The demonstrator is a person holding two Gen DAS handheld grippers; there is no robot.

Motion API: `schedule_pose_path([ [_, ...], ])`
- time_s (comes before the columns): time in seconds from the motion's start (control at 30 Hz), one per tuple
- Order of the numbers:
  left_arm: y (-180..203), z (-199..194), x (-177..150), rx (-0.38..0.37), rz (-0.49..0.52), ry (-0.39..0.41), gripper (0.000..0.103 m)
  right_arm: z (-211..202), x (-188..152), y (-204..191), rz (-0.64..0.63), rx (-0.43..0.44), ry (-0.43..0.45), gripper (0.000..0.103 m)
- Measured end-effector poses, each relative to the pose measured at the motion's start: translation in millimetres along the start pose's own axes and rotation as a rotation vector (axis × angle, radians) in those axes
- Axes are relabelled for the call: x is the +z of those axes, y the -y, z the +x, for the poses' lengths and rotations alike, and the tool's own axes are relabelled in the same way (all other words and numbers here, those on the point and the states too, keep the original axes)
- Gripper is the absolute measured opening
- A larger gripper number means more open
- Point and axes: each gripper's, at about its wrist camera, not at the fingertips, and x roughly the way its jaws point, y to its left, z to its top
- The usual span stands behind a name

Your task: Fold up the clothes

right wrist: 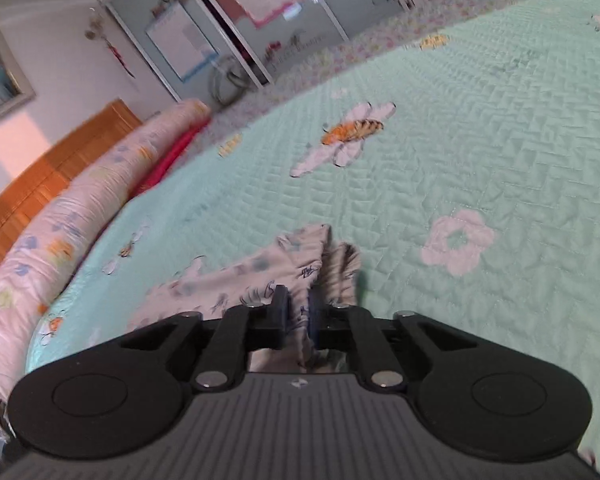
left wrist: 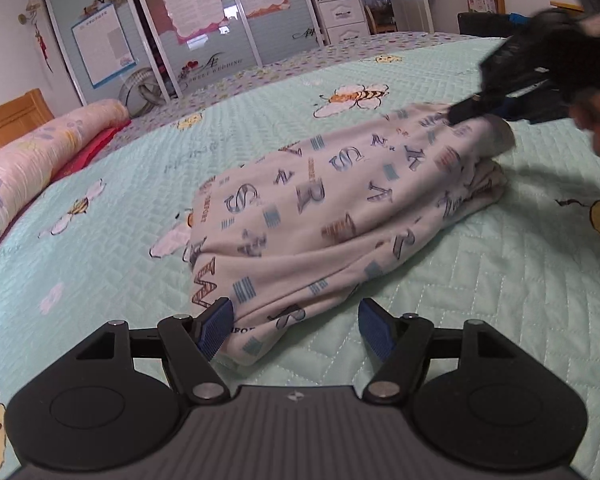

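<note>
two views: right gripper [right wrist: 299, 318] pinched on garment [left wrist: 320, 216]; only left-wrist view with left gripper [left wrist: 296, 326] agape.

Soft matt cotton garment [left wrist: 320, 216] on a stitched, quilted bedspread [left wrist: 480, 280]; matt black plastic tool [left wrist: 296, 330] with ribbed blue pads; glossy wooden headboard [right wrist: 48, 184].

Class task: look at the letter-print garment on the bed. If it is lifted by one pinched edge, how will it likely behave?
The garment is probably floppy: it lies in soft creases and drapes where the right gripper pinches it. It is likely light, being thin cloth. It may drag or unfold on the quilt, since its layers look loose.
</note>
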Motion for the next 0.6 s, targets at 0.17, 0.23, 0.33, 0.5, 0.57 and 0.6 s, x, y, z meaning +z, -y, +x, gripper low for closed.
schedule_pose_path([
  [0.17,-3,-4,-6,-0.017,-0.002,-0.009,0.072,3,2,11,0.063,-0.006,-0.023,0.015],
  [0.23,-3,-6,-8,-0.022,0.001,-0.009,0.072,-14,-5,2,0.022,-0.015,0.035,0.025],
  [0.33,-8,-13,-1,0.003,0.006,0.042,0.072,-45,-16,-23,-0.077,-0.013,0.156,0.036],
  [0.5,-22,-7,25,0.008,0.004,0.091,0.077,-37,-30,-55,-0.270,-0.018,0.169,0.047],
  [0.57,-25,17,20,-0.025,-0.034,-0.011,0.077,-19,-34,-39,-0.216,-0.085,0.099,0.046],
  [0.6,-27,28,18,-0.040,-0.053,-0.057,0.077,-12,-36,-29,-0.170,-0.108,0.059,0.046],
])
